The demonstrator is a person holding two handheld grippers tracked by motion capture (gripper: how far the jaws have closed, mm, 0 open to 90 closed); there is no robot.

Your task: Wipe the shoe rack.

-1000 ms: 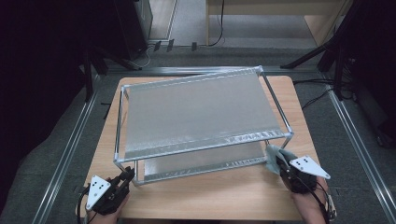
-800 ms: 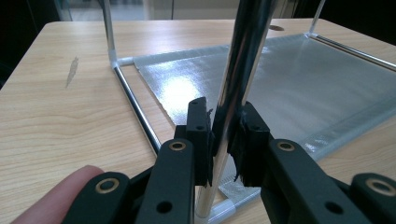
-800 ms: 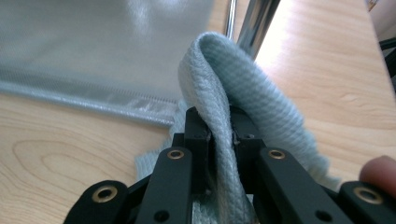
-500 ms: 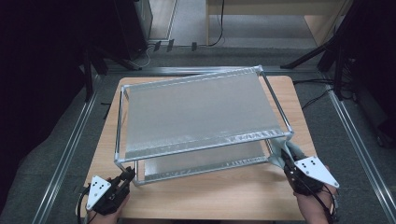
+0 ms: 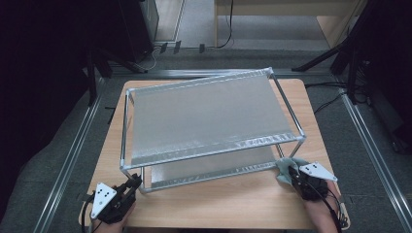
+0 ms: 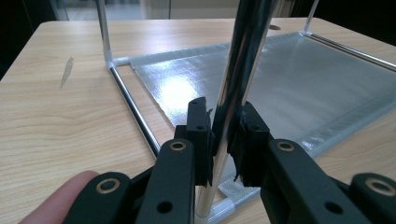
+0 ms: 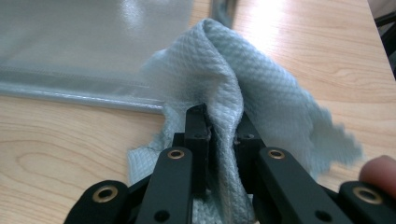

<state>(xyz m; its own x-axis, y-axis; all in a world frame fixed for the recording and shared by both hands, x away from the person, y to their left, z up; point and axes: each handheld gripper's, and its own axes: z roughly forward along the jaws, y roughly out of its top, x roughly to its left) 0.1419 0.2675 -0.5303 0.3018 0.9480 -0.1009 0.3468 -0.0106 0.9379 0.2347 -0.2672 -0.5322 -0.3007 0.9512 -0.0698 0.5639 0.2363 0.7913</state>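
Observation:
A two-tier rack (image 5: 214,153) of chrome tubes with silvery mesh shelves stands on the wooden table (image 5: 233,204). My left gripper (image 5: 135,182) is at the rack's front left corner. In the left gripper view this gripper (image 6: 224,126) is shut on the upright chrome post (image 6: 238,70), just above the lower shelf. My right gripper (image 5: 290,171) is low at the front right corner, shut on a pale blue-grey cloth (image 5: 284,166). In the right gripper view the cloth (image 7: 252,84) bunches up between the right gripper's (image 7: 223,126) jaws and lies against the lower shelf's front rail (image 7: 70,93).
The rack covers most of the table, leaving a bare strip of wood along the front edge. Metal floor rails (image 5: 68,160) run along both sides of the table. Dark equipment and cables stand at the back. A fingertip (image 6: 56,200) shows beside the left gripper.
The right gripper carried the cloth up and right at the rack's front right corner, then back down to the foot of the post. The left gripper kept still on its post.

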